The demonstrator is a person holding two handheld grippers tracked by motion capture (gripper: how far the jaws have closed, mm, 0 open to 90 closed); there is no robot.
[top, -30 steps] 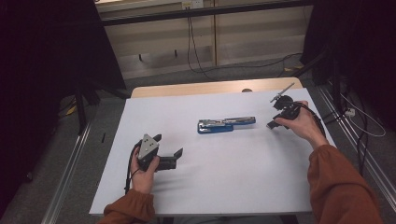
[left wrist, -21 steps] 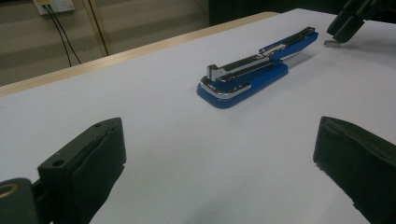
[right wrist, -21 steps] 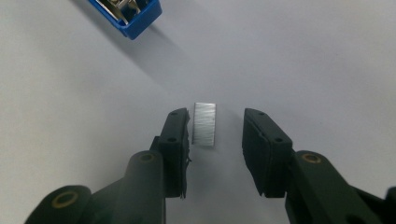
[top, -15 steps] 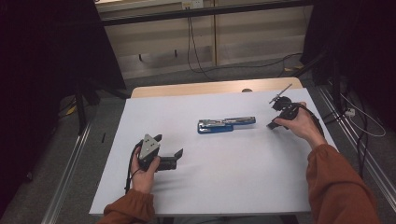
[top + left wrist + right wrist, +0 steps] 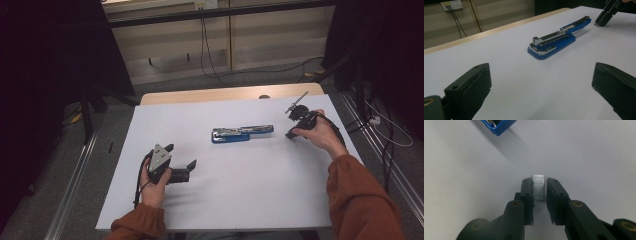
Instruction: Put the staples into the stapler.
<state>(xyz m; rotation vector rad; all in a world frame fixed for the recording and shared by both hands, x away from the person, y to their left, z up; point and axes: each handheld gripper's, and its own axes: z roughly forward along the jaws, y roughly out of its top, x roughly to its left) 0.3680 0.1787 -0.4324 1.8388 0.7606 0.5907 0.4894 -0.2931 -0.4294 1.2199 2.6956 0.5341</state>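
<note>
Right gripper view: our right gripper [image 5: 539,188] closing on a strip of staples [image 5: 538,187] on the white table [image 5: 586,157].
Its jaws have just been narrowing around the strip; contact is hard to judge. The blue stapler [image 5: 242,133] lies nearby, cut off here. Our left gripper [image 5: 181,161] rests wide open.

the right gripper [image 5: 539,188] jaws have just been closing around a strip of staples [image 5: 538,187].

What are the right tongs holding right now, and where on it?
The right tongs, which have just been closing, hold a strip of staples by its two long sides, its far end poking out.
</note>
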